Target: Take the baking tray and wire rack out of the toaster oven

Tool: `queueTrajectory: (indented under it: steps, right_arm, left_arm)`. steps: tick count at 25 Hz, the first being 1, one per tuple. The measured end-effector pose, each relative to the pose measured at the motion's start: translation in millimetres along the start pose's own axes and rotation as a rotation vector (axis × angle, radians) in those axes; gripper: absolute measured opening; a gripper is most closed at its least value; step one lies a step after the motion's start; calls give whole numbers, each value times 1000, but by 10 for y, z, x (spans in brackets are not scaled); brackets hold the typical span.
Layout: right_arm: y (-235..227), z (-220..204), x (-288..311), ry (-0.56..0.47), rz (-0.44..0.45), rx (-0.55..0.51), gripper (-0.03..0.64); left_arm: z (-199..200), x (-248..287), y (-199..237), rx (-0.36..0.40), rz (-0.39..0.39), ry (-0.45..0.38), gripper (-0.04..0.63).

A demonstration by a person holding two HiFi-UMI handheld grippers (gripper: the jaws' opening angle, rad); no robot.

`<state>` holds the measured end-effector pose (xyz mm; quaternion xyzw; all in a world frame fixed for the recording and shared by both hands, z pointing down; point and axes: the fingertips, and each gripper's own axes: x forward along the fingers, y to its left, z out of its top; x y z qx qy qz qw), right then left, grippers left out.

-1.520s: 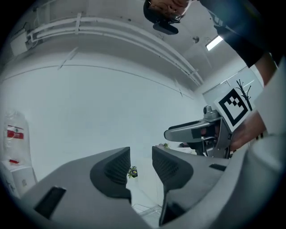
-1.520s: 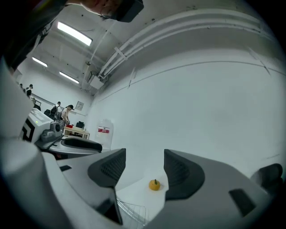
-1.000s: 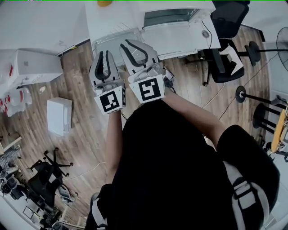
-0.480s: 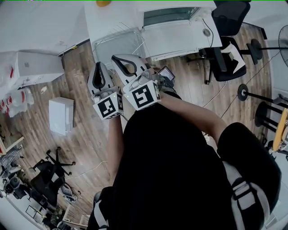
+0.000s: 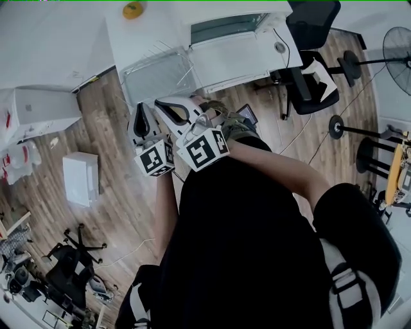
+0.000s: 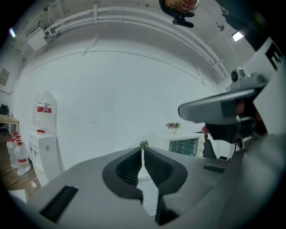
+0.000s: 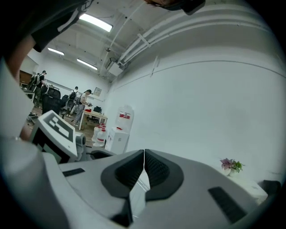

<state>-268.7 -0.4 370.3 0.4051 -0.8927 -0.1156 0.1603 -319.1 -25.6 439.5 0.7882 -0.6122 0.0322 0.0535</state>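
Observation:
The grey baking tray with the wire rack [image 5: 157, 74] on it lies on the white table [image 5: 122, 38], left of the white toaster oven [image 5: 234, 48]. The oven also shows far off in the left gripper view [image 6: 183, 146]. Both grippers hang side by side in front of the table's near edge, apart from the tray. My left gripper [image 5: 142, 107] has just closed and is shut on nothing, its pads meeting in its own view [image 6: 143, 151]. My right gripper [image 5: 162, 103] is shut too, with nothing between its pads [image 7: 144, 155].
A black office chair [image 5: 311, 80] stands right of the table, with fan stands [image 5: 359, 128] beyond it. A white box [image 5: 80, 178] sits on the wooden floor at the left. A water dispenser [image 7: 120, 129] stands by the wall. A yellow object [image 5: 133, 9] lies at the table's back.
Both grippers were open over the tray and rack; they have drawn back toward the person, sunk lower, and their jaws have closed empty. The tray and rack stay on the table.

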Motion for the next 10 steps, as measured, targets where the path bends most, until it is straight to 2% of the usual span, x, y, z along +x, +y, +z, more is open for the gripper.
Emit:
queueTrajectory:
  steps: [5,10]
  right_arm:
    - [131,89,-96,-28,55,-62,32]
    - [-21,-119,-351,5,51,-80,31]
  left_arm:
    - [-393,136,-76,-8,-21,85,38]
    - [-481,292,-260,31,-45,122,38]
